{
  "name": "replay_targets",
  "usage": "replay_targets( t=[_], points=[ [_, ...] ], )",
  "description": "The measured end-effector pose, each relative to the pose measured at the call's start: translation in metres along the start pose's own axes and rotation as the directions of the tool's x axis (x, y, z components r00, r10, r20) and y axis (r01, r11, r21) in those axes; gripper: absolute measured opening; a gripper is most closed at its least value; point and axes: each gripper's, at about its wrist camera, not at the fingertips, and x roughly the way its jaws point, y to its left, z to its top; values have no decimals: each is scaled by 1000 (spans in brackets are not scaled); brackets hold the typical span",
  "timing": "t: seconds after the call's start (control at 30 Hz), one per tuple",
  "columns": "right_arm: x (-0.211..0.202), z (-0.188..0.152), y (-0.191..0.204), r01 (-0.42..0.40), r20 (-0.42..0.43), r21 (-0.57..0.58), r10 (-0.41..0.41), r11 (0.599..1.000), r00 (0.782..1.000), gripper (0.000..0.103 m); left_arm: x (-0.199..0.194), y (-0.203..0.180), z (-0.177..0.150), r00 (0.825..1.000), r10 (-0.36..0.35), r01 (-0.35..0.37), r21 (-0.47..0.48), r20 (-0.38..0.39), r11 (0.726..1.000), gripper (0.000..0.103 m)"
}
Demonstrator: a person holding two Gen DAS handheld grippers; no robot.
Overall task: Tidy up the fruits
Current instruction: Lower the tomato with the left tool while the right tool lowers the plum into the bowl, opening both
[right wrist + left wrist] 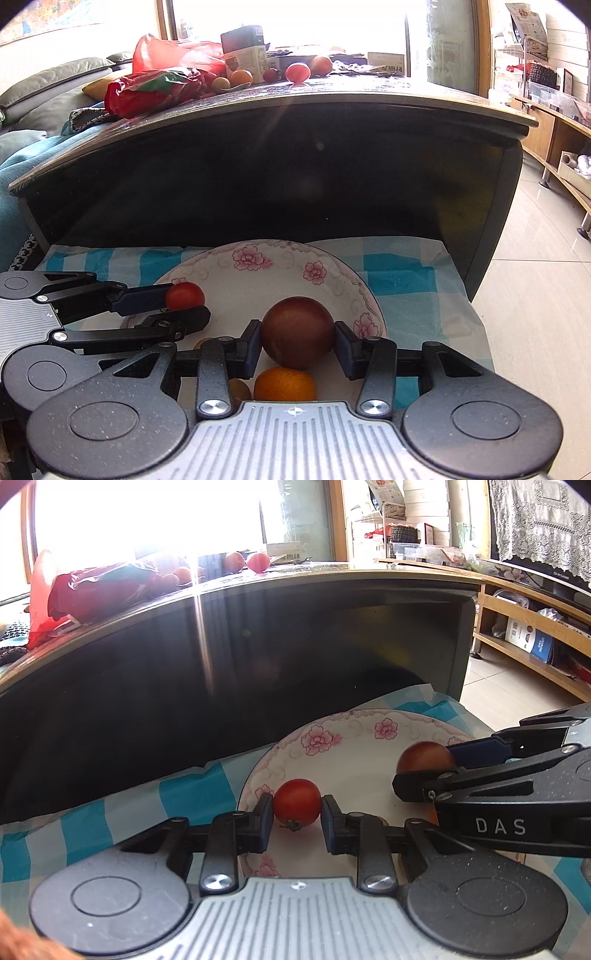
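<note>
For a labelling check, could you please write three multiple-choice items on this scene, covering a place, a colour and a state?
1. The orange lies:
A. on the floral plate
B. on the floor
C. on the sofa

2. The fruit in the left tongs is:
A. green
B. red
C. yellow

3. The right tongs are:
A. wide open, empty
B. out of view
C. shut on the dark brown fruit

Key: A, it sits on the plate below the tongs; B, the small tomato is red; C, both pads press the fruit.

both wrist views close, sharing plate point(354, 760)
</note>
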Motion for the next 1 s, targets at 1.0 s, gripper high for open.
replay_targets(
  t=[1.0],
  points=[
    [-42,19,21,-5,77,-10,6,1000,997,46,-56,10,10,998,39,-40,12,49,999,40]
  ],
)
